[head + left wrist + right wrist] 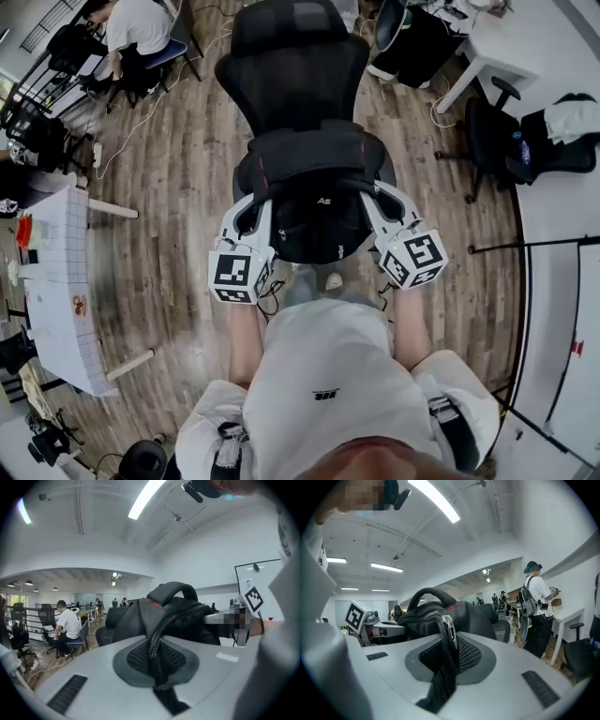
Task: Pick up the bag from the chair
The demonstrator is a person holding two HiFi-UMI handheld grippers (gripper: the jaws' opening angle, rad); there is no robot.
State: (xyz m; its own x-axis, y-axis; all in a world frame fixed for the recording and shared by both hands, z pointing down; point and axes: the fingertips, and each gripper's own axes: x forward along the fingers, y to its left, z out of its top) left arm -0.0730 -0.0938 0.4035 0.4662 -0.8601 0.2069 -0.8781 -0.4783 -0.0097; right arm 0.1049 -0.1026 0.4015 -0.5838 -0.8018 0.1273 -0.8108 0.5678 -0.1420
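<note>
A black backpack point(314, 187) sits over the seat of a black mesh office chair point(295, 66); I cannot tell whether it still rests on the seat. My left gripper point(251, 214) is at the bag's left side and my right gripper point(380, 202) at its right side. In the left gripper view the bag point(180, 616) fills the middle, and the left gripper point(157, 665) is shut on a black webbing strap. In the right gripper view the bag point(440, 611) rises ahead, and the right gripper point(445, 667) is shut on a strap with a metal buckle point(449, 630).
A white table point(56, 281) stands at the left. A seated person point(131, 28) is at the far left, with a white desk point(497, 42) and dark chairs point(506, 141) at the far right. A standing person point(536, 606) is beside a desk. Wooden floor surrounds the chair.
</note>
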